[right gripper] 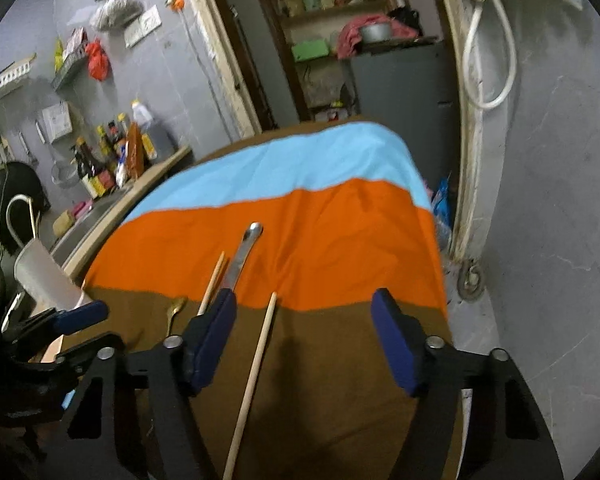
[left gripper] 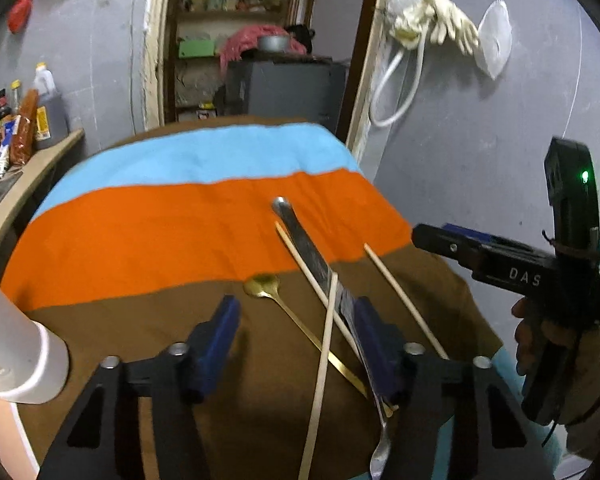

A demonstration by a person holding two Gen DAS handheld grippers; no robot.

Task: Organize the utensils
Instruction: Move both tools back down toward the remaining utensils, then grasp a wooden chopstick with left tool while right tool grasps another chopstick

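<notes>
Striped cloth [left gripper: 180, 220]: slim wooden chopsticks [left gripper: 320, 360], flat steel spoon [left gripper: 308, 244], brass spoon [left gripper: 262, 285]. Left gripper [left gripper: 296, 340], right gripper [right gripper: 304, 340]: padded jaws parted, empty.

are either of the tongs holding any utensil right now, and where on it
Nothing is held. The left tongs and right tongs both stand open above the cloth, with the chopsticks lying loose between the pads.

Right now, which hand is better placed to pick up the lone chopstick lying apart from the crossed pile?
Right. The lone chopstick lies between the open right gripper fingers, clear of other utensils. The left gripper sits over the crossed pile of gold spoon, steel spoon and chopsticks instead.
</notes>
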